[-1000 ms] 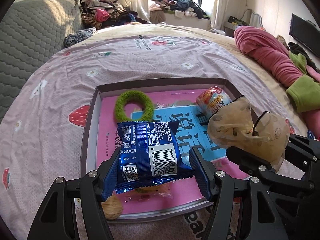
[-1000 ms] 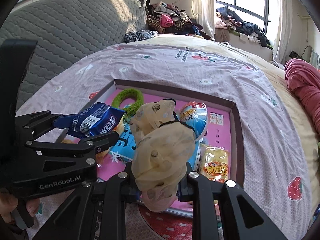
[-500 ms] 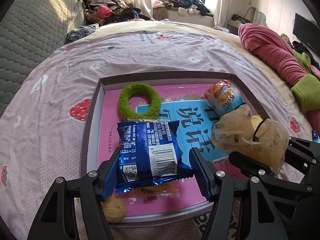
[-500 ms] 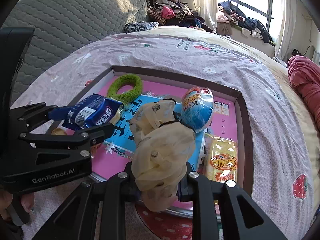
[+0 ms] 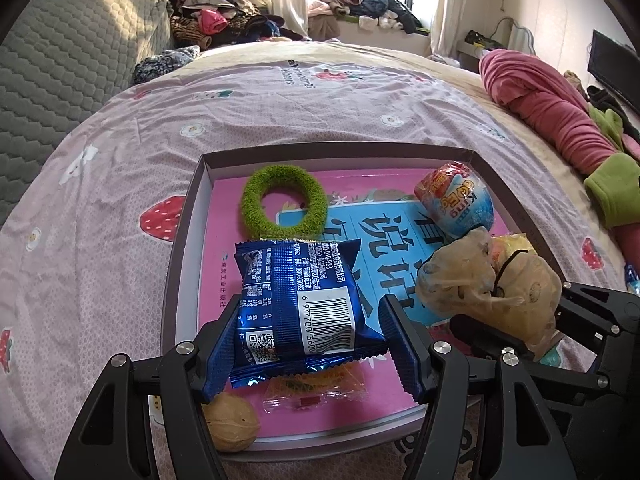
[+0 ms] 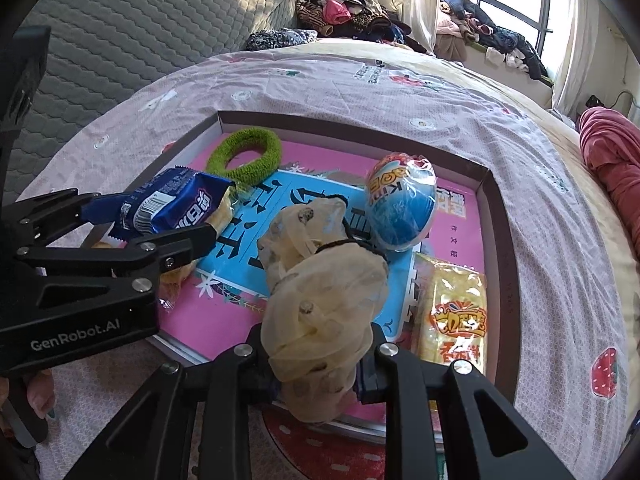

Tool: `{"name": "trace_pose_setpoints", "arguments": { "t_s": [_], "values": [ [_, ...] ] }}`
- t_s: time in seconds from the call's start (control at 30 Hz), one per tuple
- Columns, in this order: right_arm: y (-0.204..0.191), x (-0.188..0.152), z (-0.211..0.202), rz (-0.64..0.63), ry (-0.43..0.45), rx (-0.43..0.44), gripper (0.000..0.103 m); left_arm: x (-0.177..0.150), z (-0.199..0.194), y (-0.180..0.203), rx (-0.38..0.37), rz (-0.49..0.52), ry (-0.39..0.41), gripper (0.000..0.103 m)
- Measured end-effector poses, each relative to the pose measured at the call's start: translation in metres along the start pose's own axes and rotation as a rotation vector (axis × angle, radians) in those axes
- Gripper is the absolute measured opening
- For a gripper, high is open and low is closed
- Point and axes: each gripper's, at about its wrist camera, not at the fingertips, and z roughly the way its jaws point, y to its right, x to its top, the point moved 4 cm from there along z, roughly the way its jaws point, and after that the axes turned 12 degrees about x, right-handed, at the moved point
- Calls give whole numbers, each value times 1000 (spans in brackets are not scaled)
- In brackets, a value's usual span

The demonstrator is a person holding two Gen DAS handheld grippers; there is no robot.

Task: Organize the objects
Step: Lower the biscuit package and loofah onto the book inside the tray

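Observation:
A shallow box tray (image 5: 188,264) (image 6: 492,216) with a pink and blue printed floor lies on the bed. My left gripper (image 5: 312,336) (image 6: 156,216) is shut on a blue snack packet (image 5: 300,300) (image 6: 176,204), held just above the tray's near left part. My right gripper (image 6: 320,364) is shut on a cream gauzy scrunchie (image 6: 324,284) (image 5: 488,280) over the tray's near right side. Inside the tray lie a green fuzzy ring (image 5: 284,200) (image 6: 244,156), a foil-wrapped egg toy (image 5: 456,200) (image 6: 402,204), a yellow snack packet (image 6: 456,312), a walnut (image 5: 232,420) and a small clear-wrapped sweet (image 5: 316,388).
The tray rests on a pink strawberry-print bedsheet (image 5: 120,152). A grey quilted headboard (image 5: 60,60) rises at the left. A pink and green bundle of bedding (image 5: 560,112) lies at the right. Piled clothes (image 5: 224,20) sit by the window. A hand's fingers (image 6: 40,392) show at lower left.
Both grippers have sunk a little toward the tray and the tray's contents look nearer; each grip is unchanged.

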Motion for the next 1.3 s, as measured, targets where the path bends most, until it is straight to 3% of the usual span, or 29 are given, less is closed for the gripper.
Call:
{"name": "trace_pose_setpoints", "arguments": {
  "t_s": [1.0, 1.07, 1.3],
  "values": [
    [0, 0, 3, -10, -13, -18, 62, 2, -6, -1, 53, -3, 11, 74],
    [0, 0, 2, -12, -13, -21, 64, 3, -8, -2, 67, -2, 20, 82],
    [0, 1, -5, -11, -3, -30, 71, 6, -16, -8, 83, -22, 39, 82]
  ]
}}
